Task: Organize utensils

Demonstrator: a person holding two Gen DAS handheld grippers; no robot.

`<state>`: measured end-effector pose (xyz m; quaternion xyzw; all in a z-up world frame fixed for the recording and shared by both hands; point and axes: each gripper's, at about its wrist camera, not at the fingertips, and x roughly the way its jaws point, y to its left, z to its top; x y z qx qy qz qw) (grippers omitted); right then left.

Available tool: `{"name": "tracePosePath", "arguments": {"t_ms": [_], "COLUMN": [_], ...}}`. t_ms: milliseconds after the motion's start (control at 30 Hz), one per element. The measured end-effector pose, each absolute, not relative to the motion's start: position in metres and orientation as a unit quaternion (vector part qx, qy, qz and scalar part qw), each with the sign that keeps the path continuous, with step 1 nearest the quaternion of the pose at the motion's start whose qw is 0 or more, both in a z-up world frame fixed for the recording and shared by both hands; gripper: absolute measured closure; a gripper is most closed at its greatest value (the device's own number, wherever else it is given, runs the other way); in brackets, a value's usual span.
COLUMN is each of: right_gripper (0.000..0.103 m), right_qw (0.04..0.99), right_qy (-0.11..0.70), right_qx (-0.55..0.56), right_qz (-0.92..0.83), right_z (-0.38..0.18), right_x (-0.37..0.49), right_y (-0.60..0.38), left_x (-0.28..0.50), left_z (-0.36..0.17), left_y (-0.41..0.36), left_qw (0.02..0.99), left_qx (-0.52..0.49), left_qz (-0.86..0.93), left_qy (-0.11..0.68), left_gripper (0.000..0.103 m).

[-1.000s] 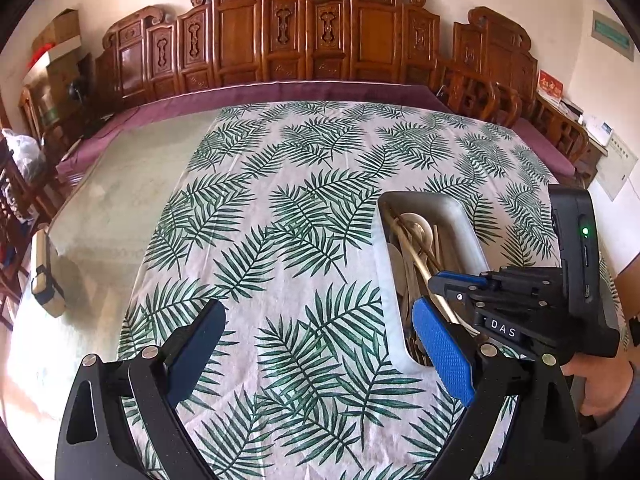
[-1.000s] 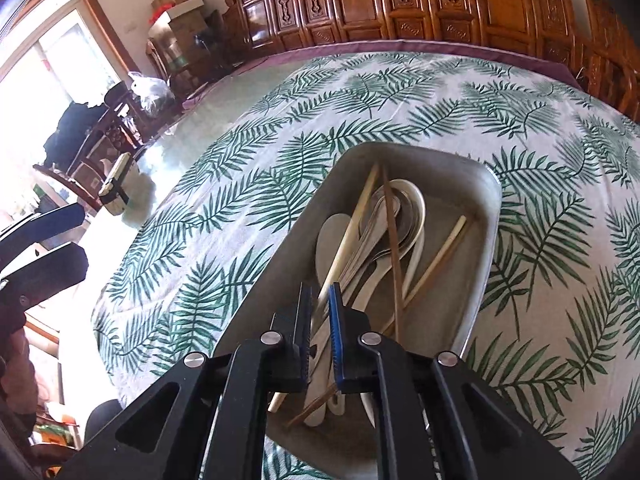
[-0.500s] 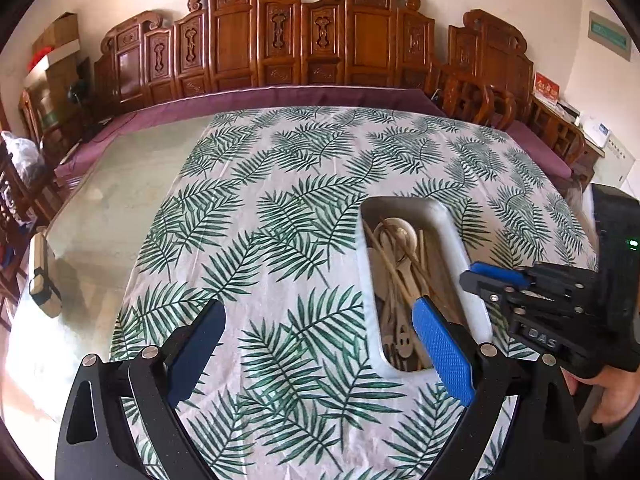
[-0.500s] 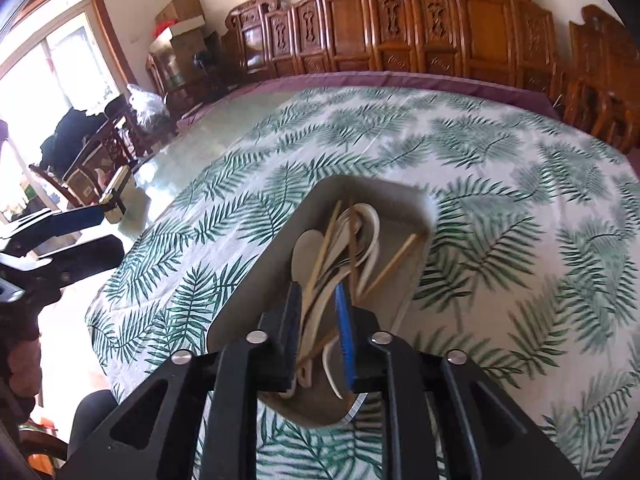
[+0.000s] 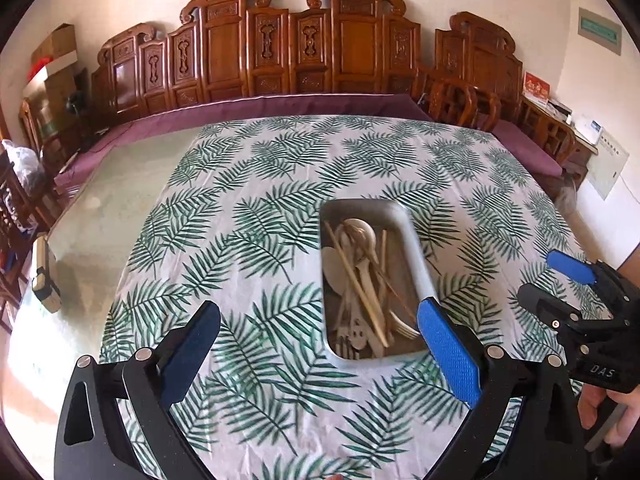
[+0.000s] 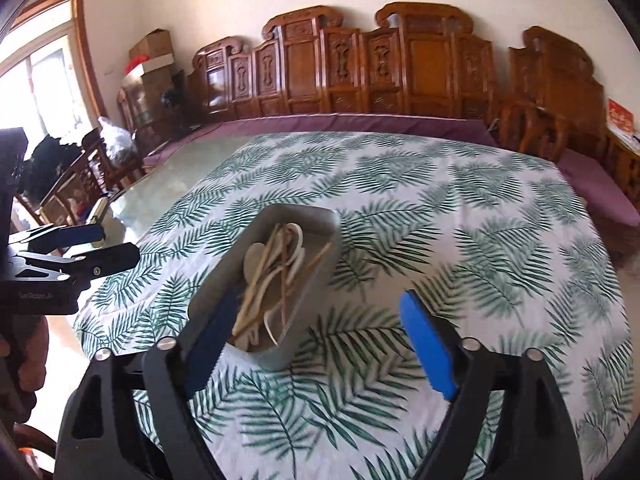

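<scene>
Utensils are lying bundled in the tray, which is sitting right of centre on the table, toward its near edge. Left to right: your left claw is hanging wide open and empty, its right pad just beside the tray's near end; your right claw is opening, nothing between its jaws, the tray ahead and slightly left. Handles are running along the tray's length, from near edge to far edge. Both claws look about equally near.
</scene>
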<state>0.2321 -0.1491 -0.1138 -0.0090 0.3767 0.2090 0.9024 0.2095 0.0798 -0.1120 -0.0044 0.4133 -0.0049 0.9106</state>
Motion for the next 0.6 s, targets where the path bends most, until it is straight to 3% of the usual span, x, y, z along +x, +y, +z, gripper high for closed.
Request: {"name": "tracePosePath", "arguments": {"t_ms": [100, 167, 600], "right_gripper": [0.01, 0.002, 0.002], "right_qw": [0.907, 0.912, 0.927], "right_qy": [0.373, 0.365, 0.345], "right_qx": [-0.004, -0.003, 0.005], "right_qz": [0.196, 0.186, 0.145], "right_z": [-0.11, -0.105, -0.084], "right_x": [0.219, 0.208, 0.148], "right_y": [-0.162, -0.172, -0.217], "left_x": [0.2, 0.194, 0.145], "left_z": [-0.11, -0.109, -0.099], "left_y": [0.068, 0.061, 0.02], "left_qw": [0.912, 0.913, 0.921], "left_qx": [-0.004, -0.004, -0.014], "left_qz": [-0.01, -0.012, -0.027], "left_qy": [0.41, 0.407, 0.388], "left_gripper": [0.008, 0.008, 0.008]}}
